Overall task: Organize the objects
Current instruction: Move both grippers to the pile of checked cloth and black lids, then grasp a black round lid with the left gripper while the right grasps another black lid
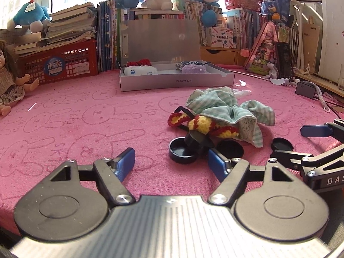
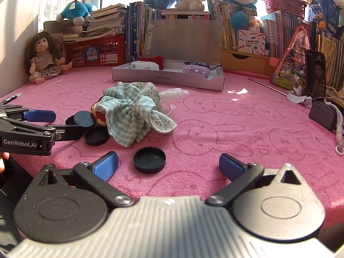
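Left wrist view: left gripper [image 1: 172,161] jaws apart, empty, just short of black caps [image 1: 182,151]. Right gripper [image 2: 168,164] wide, lone cap [image 2: 149,159] between its fingers, likely next into box [image 2: 167,79].

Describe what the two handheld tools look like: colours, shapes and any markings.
Both match. The left tool and the right tool each have black linkage arms with silver screws, ending in blue ribbed pads, on a ribbed silver body flanked by two round black housings. White lettering on the side reads GenRobot.AI. No cables or sleeves show.
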A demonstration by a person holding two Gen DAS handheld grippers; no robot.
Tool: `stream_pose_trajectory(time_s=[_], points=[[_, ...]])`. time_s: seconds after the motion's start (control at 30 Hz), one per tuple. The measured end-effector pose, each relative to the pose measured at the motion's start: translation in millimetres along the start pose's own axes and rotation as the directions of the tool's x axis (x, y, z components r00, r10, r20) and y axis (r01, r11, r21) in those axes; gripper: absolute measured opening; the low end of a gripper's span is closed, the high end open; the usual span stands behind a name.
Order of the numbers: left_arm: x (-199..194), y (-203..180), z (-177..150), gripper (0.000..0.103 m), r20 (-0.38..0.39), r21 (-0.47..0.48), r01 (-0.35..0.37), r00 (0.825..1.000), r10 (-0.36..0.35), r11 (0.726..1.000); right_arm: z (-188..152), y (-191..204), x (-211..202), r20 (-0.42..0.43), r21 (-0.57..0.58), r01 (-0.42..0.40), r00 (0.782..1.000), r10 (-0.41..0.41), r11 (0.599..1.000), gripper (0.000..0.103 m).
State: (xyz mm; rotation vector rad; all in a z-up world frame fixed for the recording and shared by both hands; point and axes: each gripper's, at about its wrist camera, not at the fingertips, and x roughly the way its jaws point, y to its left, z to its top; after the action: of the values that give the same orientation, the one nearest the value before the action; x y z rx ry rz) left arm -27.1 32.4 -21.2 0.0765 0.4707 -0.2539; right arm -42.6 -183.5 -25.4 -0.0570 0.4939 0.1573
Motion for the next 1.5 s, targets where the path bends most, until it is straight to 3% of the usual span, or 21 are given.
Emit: stream_pose_trajectory(time_s=[0.3,0.87,1.03,1.13,1.5], points=[[4,1,3,0.053,0.012,-0.018,-0.026,1.0,0.027,0.999,-3,1,-6,0.043,0.013,0.053,0.998,-0.053,0.999,0.088],[12,-6,11,0.052,0.003,-0.014,-0.072,0.997,0.072,0.997,-6,10,-12,0.055,0.003,0.02,0.998,-0.02,1.0,0.056],[9,-6,12,0.038,0.016,-0.018,-0.066,0.998,0.066,0.998,-5,10,-12,0.053,0.005,0.014,0.999,-0.014,1.0,0.045],[6,-5,14,0.038,0.025,-0.021,-0.065,0.998,0.065,0.998,-3,9,-11,0.049,0.009,0.009,0.999,-0.009,1.0,0.038],[-5,-5,24,0.038,0.067,-0.02,-0.048,0.997,0.049,0.999,7,1,-13,0.068,0.034,0.007,0.998,-0.009,0.999,0.037]])
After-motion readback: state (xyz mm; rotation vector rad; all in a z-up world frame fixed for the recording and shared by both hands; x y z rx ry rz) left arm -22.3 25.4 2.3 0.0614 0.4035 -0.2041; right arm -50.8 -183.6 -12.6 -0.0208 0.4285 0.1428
